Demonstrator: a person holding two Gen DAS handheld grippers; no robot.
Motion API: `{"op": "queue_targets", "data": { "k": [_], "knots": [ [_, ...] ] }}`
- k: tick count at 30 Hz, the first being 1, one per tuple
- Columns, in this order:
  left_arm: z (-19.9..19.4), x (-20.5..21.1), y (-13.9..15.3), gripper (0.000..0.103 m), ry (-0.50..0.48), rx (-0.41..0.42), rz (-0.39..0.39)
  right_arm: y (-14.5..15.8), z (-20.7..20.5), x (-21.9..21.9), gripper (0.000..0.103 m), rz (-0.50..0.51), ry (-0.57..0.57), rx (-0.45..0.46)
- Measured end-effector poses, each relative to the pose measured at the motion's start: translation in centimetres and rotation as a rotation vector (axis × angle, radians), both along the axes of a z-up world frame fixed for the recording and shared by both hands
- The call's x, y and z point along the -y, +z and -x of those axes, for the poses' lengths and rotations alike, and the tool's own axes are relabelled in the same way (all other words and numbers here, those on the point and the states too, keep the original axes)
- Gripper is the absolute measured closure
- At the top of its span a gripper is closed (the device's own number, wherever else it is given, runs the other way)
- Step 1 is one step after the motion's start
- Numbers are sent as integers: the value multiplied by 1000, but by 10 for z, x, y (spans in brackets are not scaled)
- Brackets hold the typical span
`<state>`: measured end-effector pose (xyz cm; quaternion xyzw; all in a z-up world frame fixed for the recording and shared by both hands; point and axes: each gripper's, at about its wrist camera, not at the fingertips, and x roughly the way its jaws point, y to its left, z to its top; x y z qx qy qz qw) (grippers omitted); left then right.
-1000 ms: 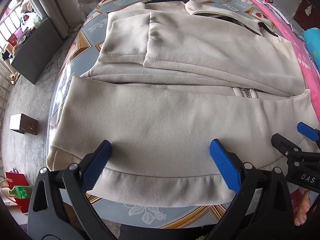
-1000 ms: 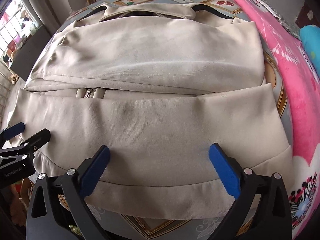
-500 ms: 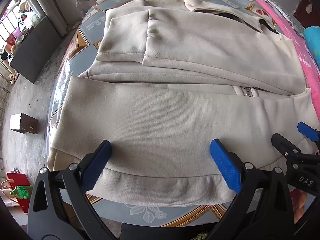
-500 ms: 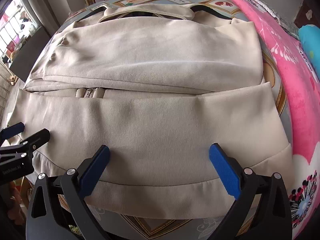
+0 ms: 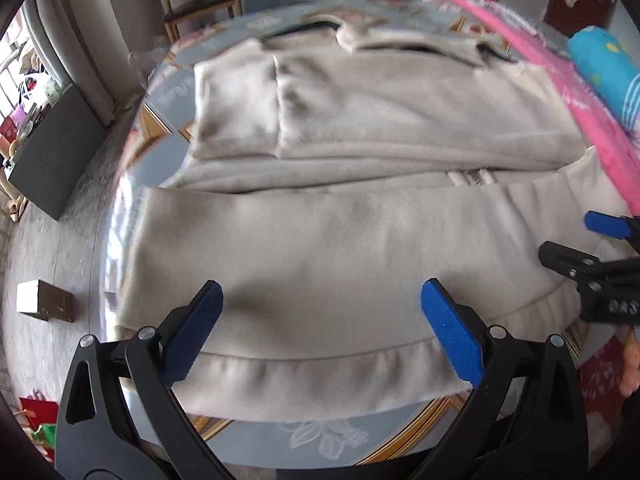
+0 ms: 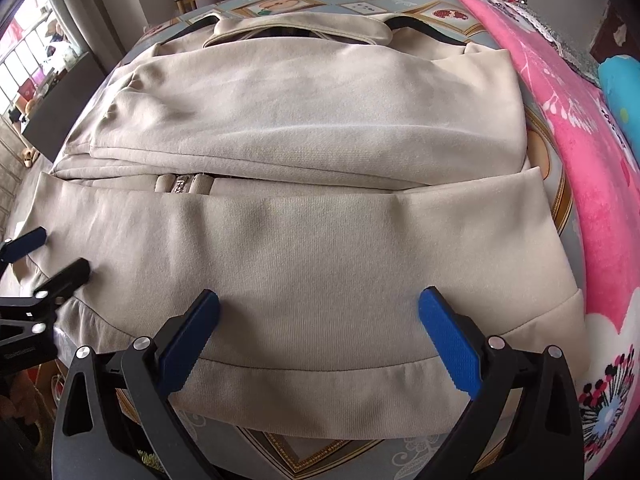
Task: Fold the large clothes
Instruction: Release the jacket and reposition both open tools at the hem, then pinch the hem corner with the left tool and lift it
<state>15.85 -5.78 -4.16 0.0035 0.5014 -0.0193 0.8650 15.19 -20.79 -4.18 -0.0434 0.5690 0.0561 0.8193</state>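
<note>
Left gripper [image 5: 320, 316] tilted up; jacket [image 5: 340, 260] beneath spread jaws.

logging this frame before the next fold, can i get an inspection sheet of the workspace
Surface: table with a patterned blue and gold cover, mostly under the garment.
Job's things: beige jacket lies flat, sleeves folded across the chest, bottom hem near the table's front edge; zipper shows at the fold.
Clutter: pink blanket along the right side, blue bundle beyond it.
Grippers: left gripper and right gripper both open, holding nothing, poised over the hem.
Cables: nothing seen.
Surroundings: wooden chair behind the table, small box on the floor, dark cabinet at left.
</note>
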Motion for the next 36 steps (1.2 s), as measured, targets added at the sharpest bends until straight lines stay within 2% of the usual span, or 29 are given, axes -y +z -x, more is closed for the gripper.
{"op": "queue_targets", "data": {
  "k": [5,9,11,12,17,22,31,33,36],
  "knots": [
    [14,-35,26,7,8,128,14,0,0,0,6,-2,10,-3],
    [9,-69,27,12,44,117,61,0,0,0,6,-1,12,-2],
    [6,-82,25,25,51,109,87,0,0,-1,6,1,15,-6],
    [4,-87,23,27,49,98,106,0,-1,-1,6,0,15,-8],
    [-6,-105,7,53,46,42,173,0,-2,-1,6,2,20,-18],
    [-15,-113,3,65,32,26,185,0,-2,-1,6,3,19,-16],
    [-42,-128,-11,69,-22,-23,300,0,-3,-2,6,5,17,-17],
    [-42,-131,-9,70,-46,-21,349,0,-3,-2,6,5,18,-18],
    [-38,-138,0,71,-136,-10,500,0,-3,-2,6,6,20,-19]
  ]
}}
